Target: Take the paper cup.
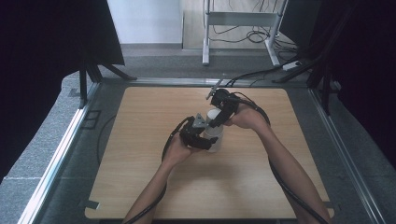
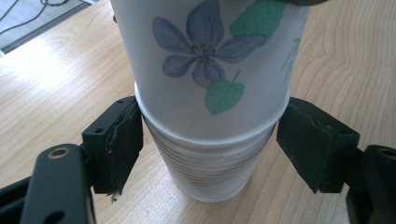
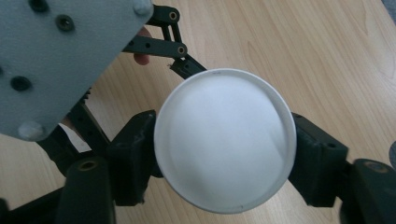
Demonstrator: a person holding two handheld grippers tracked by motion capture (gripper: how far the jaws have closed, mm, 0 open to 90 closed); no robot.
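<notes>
In the middle of the wooden worktop (image 1: 154,186) stands a stack of paper cups (image 1: 215,133), and both hands of the person work on it. From above, the left hand-held gripper (image 1: 208,140) comes to the stack from its left side, low down, and the right hand-held gripper (image 1: 215,122) comes from behind and above, near the top of the stack.

In the left gripper view the stack is seen from close. The top cup (image 2: 205,60) is white with a blue flower and green leaves printed on its wall, and it sits inside the lower cups (image 2: 210,168), whose rims lie very tight one above the other like thin rings. The stack stands upright on the wood. The two black jaws of the left hand-held gripper are about half open, one on each side of the stack just under the rim of the flowered cup. The left jaw touches the rim there; the right jaw is just beside the stack, and I cannot tell if it presses on it.

In the right gripper view I look straight down into the white, empty inside of the top cup (image 3: 224,140). The jaws of the right hand-held gripper lie against its wall on both sides, just below the round rim, so it has hold of this cup. The grey plate (image 3: 60,56) of the left hand-held gripper is in the upper left corner of this view.
</notes>
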